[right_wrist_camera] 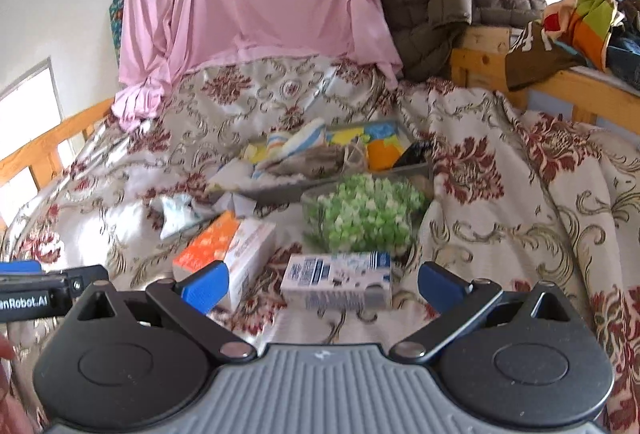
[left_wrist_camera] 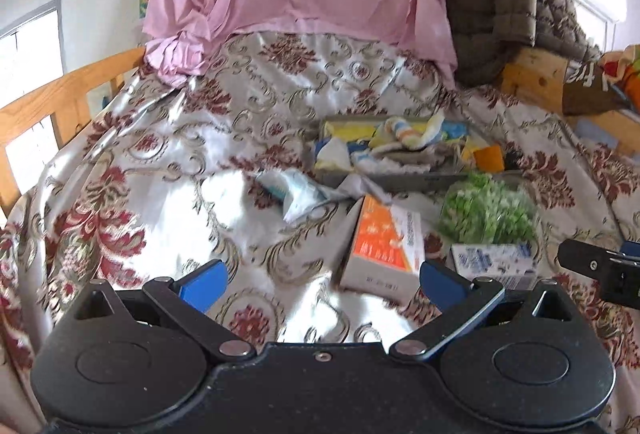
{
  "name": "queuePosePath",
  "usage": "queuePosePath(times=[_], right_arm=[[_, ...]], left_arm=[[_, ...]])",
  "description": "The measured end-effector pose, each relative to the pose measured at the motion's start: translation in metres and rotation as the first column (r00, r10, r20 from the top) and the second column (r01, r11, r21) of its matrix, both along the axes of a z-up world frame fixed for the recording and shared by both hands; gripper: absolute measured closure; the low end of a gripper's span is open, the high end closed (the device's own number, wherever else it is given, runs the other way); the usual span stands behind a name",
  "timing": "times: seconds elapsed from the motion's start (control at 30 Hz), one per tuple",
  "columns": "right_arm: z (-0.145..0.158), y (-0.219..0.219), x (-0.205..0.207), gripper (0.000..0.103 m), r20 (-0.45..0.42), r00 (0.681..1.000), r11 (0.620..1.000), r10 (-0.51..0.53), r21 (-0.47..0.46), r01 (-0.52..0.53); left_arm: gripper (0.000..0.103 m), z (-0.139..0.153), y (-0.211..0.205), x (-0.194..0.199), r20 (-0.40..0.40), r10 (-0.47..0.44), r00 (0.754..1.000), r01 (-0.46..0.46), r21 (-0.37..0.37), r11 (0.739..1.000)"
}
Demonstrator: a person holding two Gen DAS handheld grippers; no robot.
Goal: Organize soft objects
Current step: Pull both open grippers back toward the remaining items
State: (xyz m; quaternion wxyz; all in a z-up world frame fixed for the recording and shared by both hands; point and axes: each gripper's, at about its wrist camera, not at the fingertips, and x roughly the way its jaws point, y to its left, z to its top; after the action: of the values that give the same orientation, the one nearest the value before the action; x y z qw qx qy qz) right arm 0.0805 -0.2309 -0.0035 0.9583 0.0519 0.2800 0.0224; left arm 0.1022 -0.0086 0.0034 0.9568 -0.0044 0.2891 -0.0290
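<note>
Both empty, spread: left hand-held gripper (left_wrist_camera: 320,284), right hand-held gripper (right_wrist_camera: 322,284). Approach step; next likely grasp crumpled tissue (left_wrist_camera: 298,194), move to tray (left_wrist_camera: 400,180).

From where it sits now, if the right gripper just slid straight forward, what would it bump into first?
Most likely the white and blue carton, lying on the bedspread between the open fingers of the right gripper. The green bunch sits behind it. Depth is hard to judge.

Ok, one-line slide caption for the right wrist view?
Open right gripper hovers over a blue-white carton, orange box, green bundle and filled tray on a floral bedspread.
</note>
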Motion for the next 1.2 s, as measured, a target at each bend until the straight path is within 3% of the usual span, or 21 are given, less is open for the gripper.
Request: queuePosePath(times=[0.4, 0.77, 1.2], right_arm=[[-0.019, 0.023, 0.001, 0.000, -0.112, 0.989, 0.996, 0.092, -0.009, -0.094], [-0.020, 0.025, 0.010, 0.000, -0.078, 0.991, 0.993, 0.110, 0.053, -0.106], [-0.016, 0.028, 0.026, 0.000, -0.004, 0.993, 0.992, 0.115, 0.049, -0.114]], left_arm=[[0.001, -0.019, 0.009, 0.000, -0.136, 0.091, 0.986, -0.087, 0.039, 0.995], [0.001, -0.023, 0.010, 0.006, -0.153, 0.136, 0.979, -0.126, 0.068, 0.990], [0.001, -0.015, 0.015, 0.011, -0.162, 0.148, 0.976, -0.142, 0.048, 0.989]])
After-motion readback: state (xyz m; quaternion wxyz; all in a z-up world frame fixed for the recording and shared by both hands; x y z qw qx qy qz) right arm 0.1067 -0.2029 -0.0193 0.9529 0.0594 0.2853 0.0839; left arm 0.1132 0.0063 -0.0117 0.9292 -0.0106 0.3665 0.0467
